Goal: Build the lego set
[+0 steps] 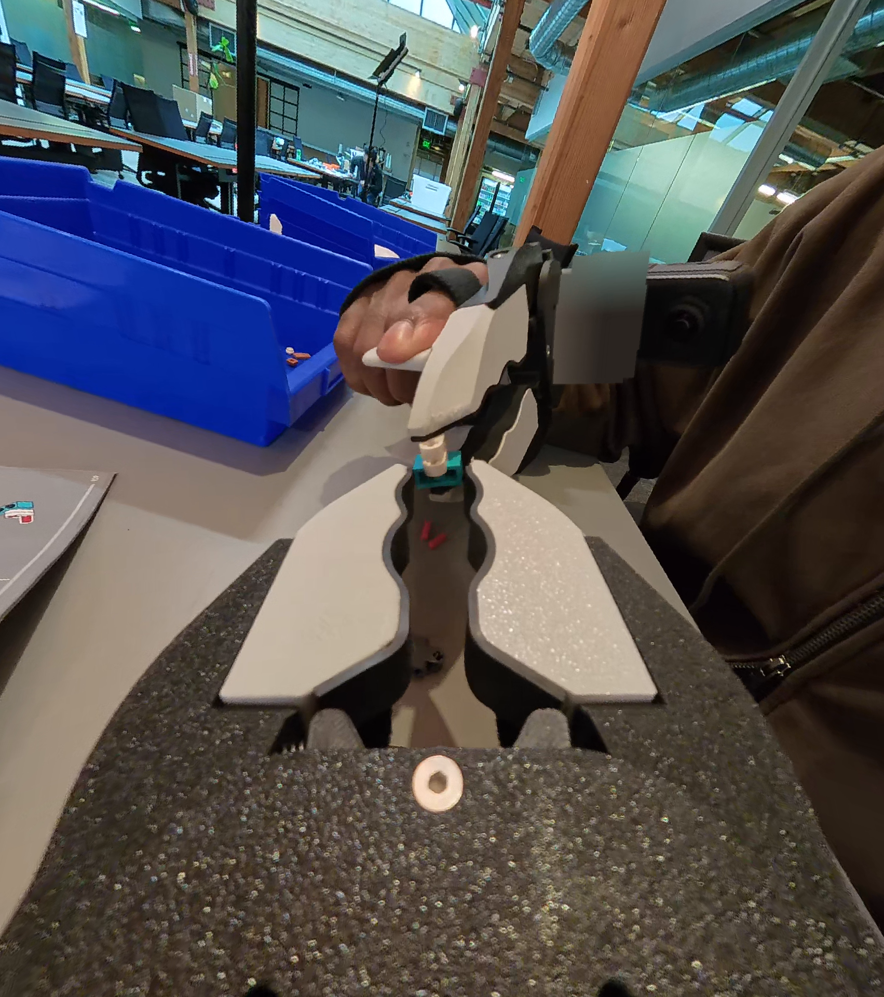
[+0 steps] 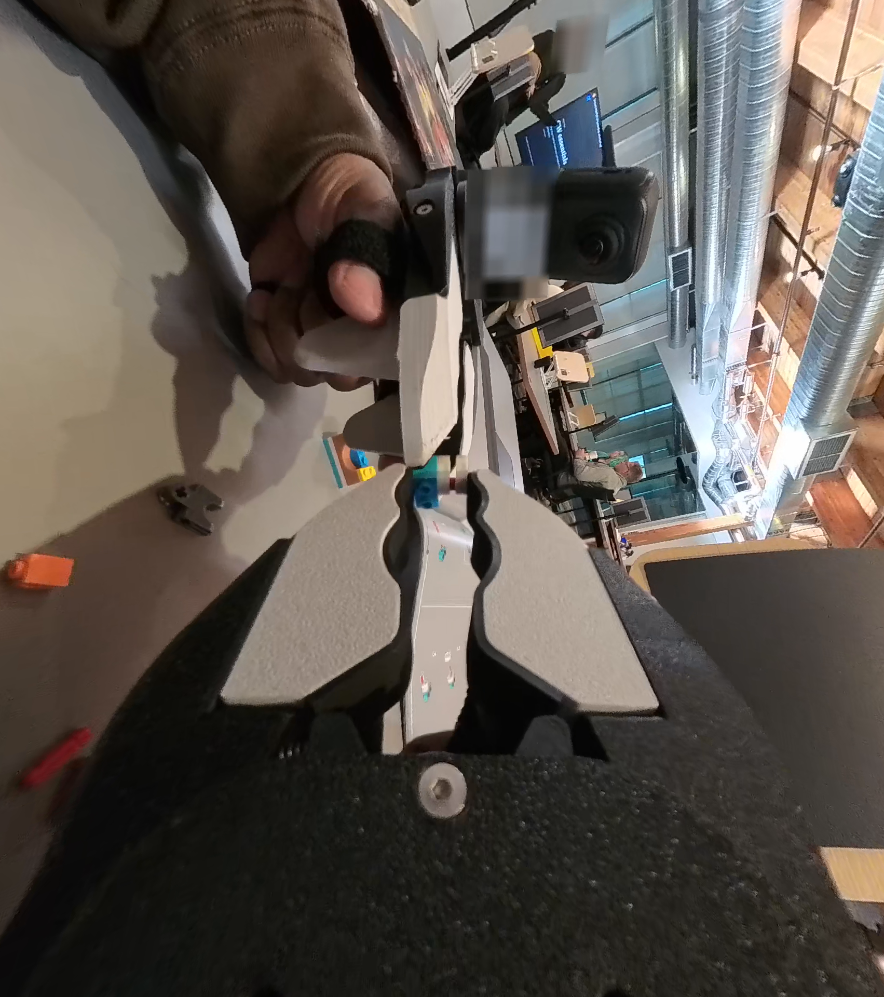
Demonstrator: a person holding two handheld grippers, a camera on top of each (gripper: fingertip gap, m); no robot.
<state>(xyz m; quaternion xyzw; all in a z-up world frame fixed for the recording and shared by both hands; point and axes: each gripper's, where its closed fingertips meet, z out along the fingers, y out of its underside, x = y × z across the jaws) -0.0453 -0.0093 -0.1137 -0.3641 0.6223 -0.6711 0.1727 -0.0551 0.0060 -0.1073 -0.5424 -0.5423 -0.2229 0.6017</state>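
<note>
The build looks to be at an early stage: only a small sub-assembly shows, held in the air between the two tools. The left gripper (image 1: 435, 477) has its jaws nearly closed on a teal brick (image 1: 435, 468), while the right gripper (image 2: 437, 480) pinches a white peg (image 1: 433, 453) with jaws narrowed to a slim gap, seating it in the brick. Most parts remain loose. On the grey table (image 1: 170, 518) lie two red pins (image 1: 431, 535), an orange brick (image 2: 43, 571), a red rod (image 2: 56, 758) and a dark grey piece (image 2: 190, 507). The instruction booklet (image 1: 3, 545) sits at near left, blue bins (image 1: 121, 323) farther left. Nothing blocks the join.
</note>
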